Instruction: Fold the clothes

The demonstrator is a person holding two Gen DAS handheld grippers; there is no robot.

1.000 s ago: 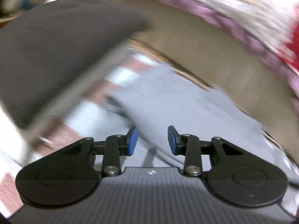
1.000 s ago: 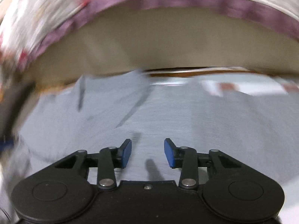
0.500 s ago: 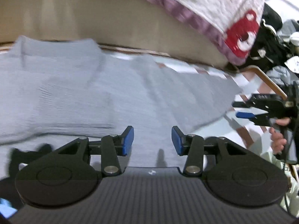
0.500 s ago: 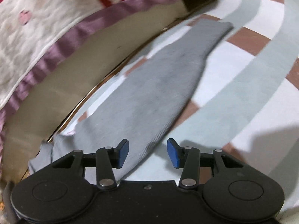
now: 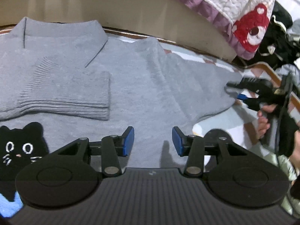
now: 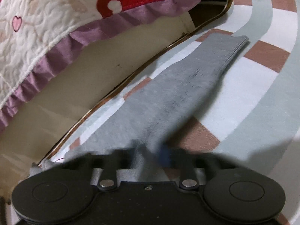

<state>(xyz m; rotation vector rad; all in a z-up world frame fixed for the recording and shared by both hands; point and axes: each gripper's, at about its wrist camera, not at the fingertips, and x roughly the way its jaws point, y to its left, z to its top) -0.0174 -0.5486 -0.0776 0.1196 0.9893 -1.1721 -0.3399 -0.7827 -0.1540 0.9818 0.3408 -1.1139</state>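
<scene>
A grey knit sweater [image 5: 142, 86] lies flat on a patterned mat, collar toward the far side. Its one sleeve [image 5: 65, 91] is folded across the chest above a black cat patch [image 5: 20, 148]. My left gripper [image 5: 152, 143] is open and empty just above the sweater's body. The other sleeve [image 6: 183, 93] stretches out over the mat in the right wrist view. My right gripper [image 6: 150, 154] is blurred with motion, its fingers close together on the near part of this sleeve. It also shows in the left wrist view [image 5: 241, 95] at the sleeve's end.
A bed base [image 5: 131, 9] with a quilted white, purple and red cover [image 6: 46, 18] runs along the far side. The mat [image 6: 262, 93] has white, pale green and brown blocks. Dark clutter [image 5: 277, 37] sits at the far right.
The right gripper's fingers have closed in from open onto the near part of the outstretched sleeve. The left gripper has steadied over the sweater's body and stays open.
</scene>
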